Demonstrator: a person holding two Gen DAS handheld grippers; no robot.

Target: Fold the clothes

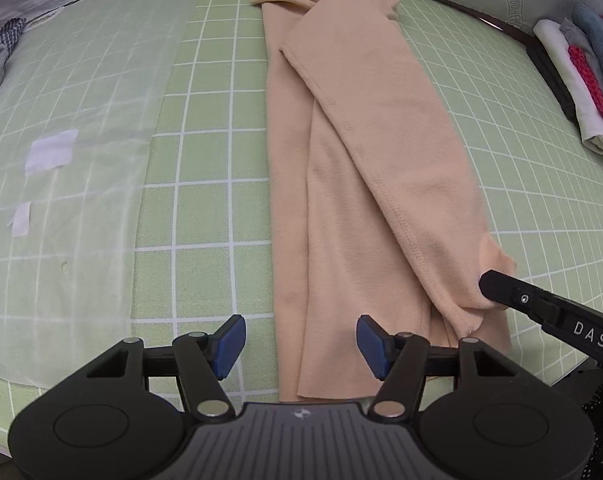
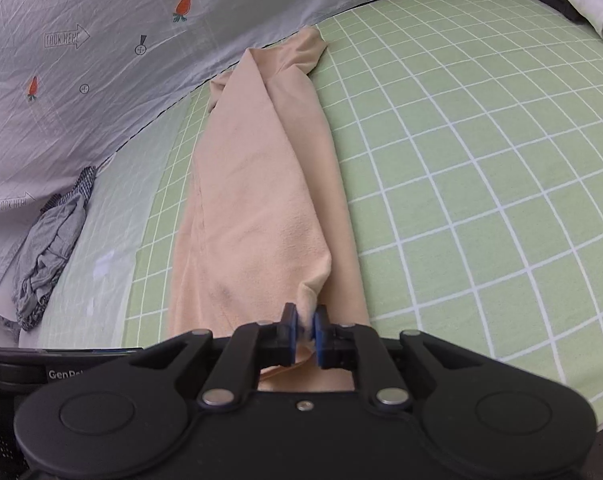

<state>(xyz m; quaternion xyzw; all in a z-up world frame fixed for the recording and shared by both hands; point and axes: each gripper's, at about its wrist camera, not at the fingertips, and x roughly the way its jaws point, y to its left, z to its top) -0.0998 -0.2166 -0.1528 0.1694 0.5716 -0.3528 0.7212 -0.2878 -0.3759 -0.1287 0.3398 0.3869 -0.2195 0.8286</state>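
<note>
Green grid sheet (image 1: pixel 205 160); fleecy peach garment (image 1: pixel 341 160) folded long; right gripper (image 2: pixel 304 322) jaws pinching hem, left gripper (image 1: pixel 300 346) jaws apart.

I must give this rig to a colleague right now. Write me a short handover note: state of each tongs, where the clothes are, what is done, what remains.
Left tongs: open, empty, over the near end of the peach garment.
Right tongs: shut on the near corner of the garment's folded-over right flap.
The garment lies lengthwise on the green checked sheet, already narrowed into a long strip.
Folded pile: at the far right edge. Grey crumpled clothing: far left, not yet folded.
Done: lengthwise folds nearly finished.
Left: lay the flap flat, release, probably fold the strip end to end, stack it, then the grey clothing.
</note>
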